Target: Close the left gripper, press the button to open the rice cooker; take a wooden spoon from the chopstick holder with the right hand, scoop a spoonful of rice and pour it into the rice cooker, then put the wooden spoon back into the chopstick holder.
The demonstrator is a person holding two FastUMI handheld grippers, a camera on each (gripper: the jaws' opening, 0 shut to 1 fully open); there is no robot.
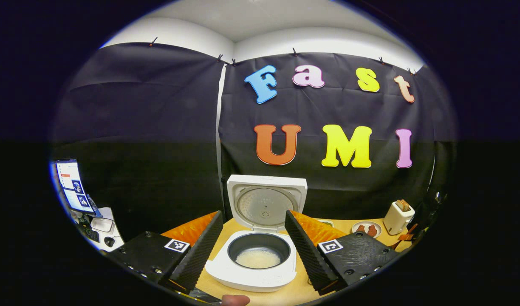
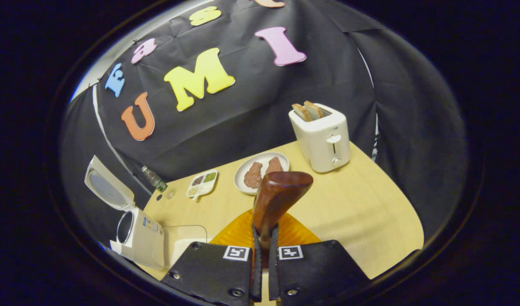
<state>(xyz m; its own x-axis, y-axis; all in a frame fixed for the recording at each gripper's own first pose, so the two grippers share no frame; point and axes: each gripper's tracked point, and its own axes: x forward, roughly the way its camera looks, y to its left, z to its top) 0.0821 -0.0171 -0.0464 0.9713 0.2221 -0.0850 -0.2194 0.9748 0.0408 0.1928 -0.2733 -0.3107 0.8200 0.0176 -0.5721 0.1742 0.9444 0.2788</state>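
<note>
The white rice cooker (image 1: 251,272) stands open right in front of me, lid (image 1: 266,204) raised, with white rice in its dark inner pot (image 1: 258,255). My left gripper (image 1: 253,216) is open, one finger on each side of the cooker and nothing between them. In the right gripper view the cooker (image 2: 139,231) sits at the far left with its lid up. My right gripper (image 2: 264,233) is shut on the handle of a brown wooden spoon (image 2: 279,193), whose broad end points up and away over the table. I cannot tell whether the spoon carries rice.
A white toaster (image 2: 321,136) with two bread slices stands at the back of the wooden table (image 2: 362,212). Near it lie a plate (image 2: 262,170) of brown food, a small sectioned dish (image 2: 202,182) and a bottle (image 2: 154,178). Something orange (image 2: 238,233) and a clear container (image 2: 185,238) lie close below the right gripper. A screen (image 1: 73,187) stands off to the left.
</note>
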